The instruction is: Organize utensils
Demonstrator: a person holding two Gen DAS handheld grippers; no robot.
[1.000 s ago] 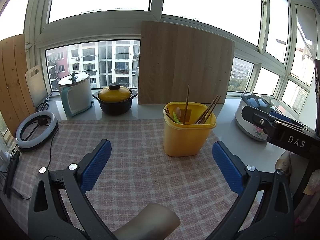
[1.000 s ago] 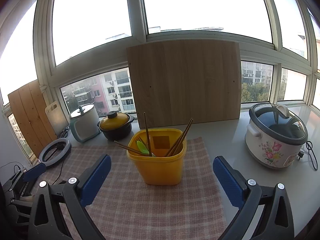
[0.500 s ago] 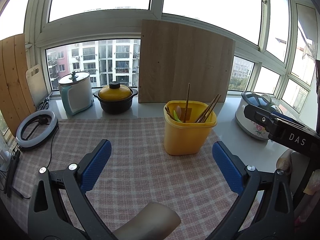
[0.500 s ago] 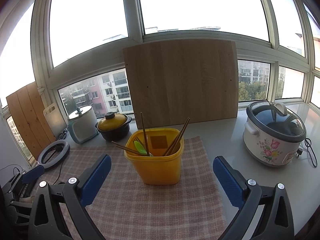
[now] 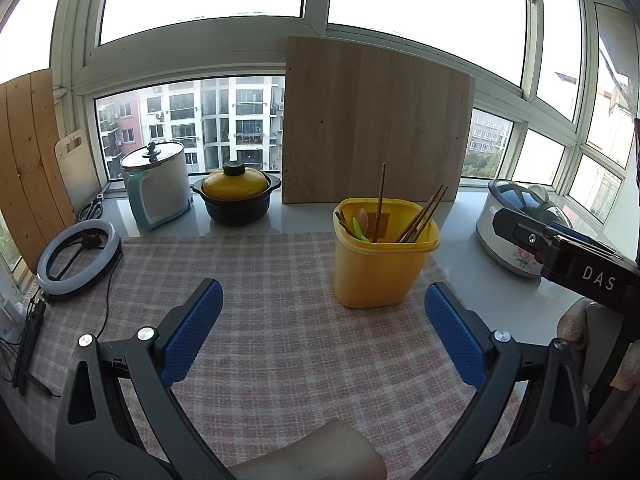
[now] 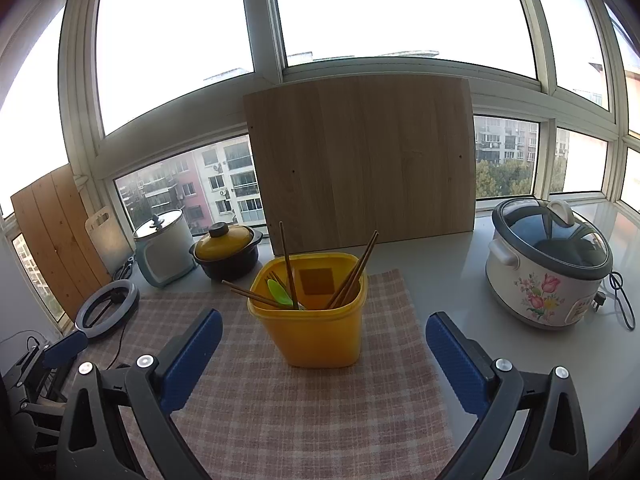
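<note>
Both hand-held grippers, left (image 5: 320, 316) and right (image 6: 323, 342), were wide open, empty. Yellow utensil bin (image 6: 316, 320) sat on the checked cloth (image 6: 304, 408), chopsticks (image 6: 352, 276) and green spoon (image 6: 279, 293) already inside. Best stay clear of the leaning chopsticks.

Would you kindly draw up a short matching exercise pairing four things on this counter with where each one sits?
Things:
1. yellow container
2. rice cooker
3. ring light
4. wooden board

Places:
A. leaning upright against the window
B. at the left edge of the checked cloth
C. on the checked cloth, holding chopsticks
D. on the bare counter, right of the cloth

Pairs: 1-C, 2-D, 3-B, 4-A
</note>
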